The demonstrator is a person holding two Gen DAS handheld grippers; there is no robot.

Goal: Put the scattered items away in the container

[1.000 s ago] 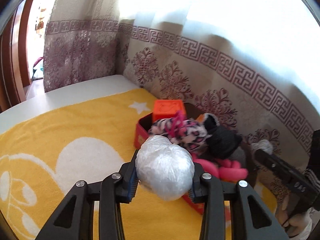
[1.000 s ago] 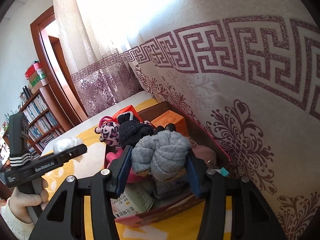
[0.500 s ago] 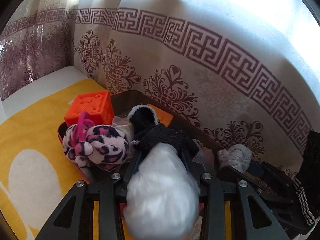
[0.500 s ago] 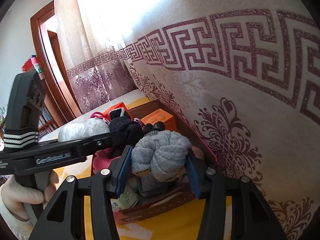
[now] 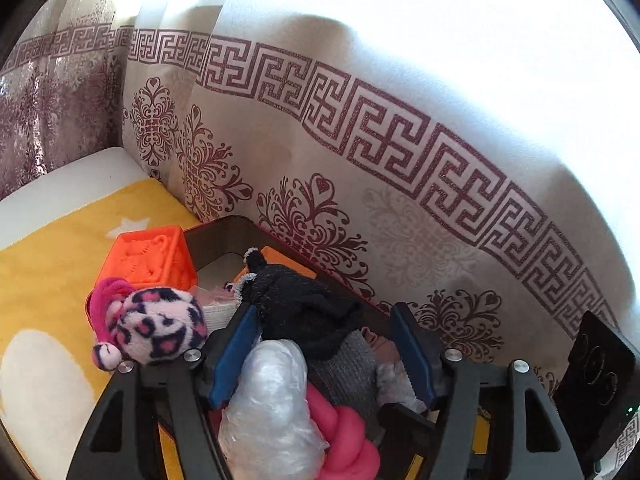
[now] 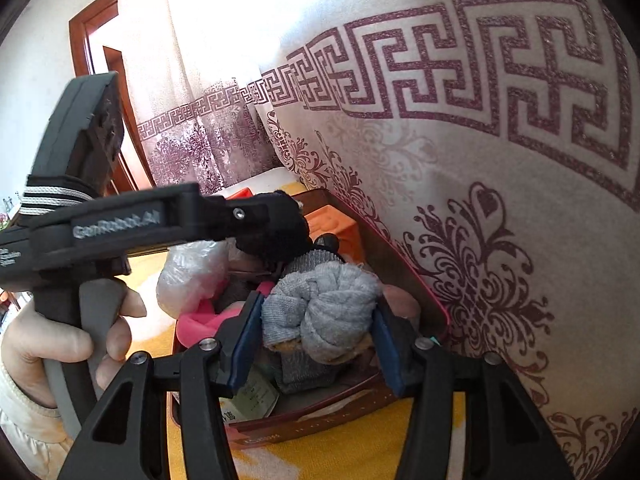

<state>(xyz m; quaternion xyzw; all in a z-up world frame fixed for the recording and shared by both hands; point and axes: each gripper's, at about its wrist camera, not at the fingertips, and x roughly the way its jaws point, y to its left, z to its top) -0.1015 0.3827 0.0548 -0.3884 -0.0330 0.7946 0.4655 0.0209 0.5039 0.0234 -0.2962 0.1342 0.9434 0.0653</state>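
The left gripper point(image 5: 320, 354) hangs over the dark red cardboard box point(image 6: 340, 426), which sits on a yellow and white blanket point(image 5: 52, 256) against a cream curtain with a maroon key pattern point(image 5: 400, 152). Its jaws have just been opening and now stand apart; the crumpled ball of clear plastic wrap point(image 5: 272, 408) lies between them on the pile in the box, close against the left blue pad and clear of the right one. The right gripper point(image 6: 316, 330) is at the near right part of the same box. Its jaws have just been opening too, and the rolled grey sock point(image 6: 324, 312) sits between the blue pads, resting on the pile; whether the pads still press it cannot be told. Also in the box are a black knitted item point(image 5: 300, 312), a pink and black leopard-print plush toy point(image 5: 156, 324), an orange plastic cube point(image 5: 150, 258) and a pink soft piece point(image 5: 344, 436). A hand point(image 6: 60, 340) grips the left gripper's handle.
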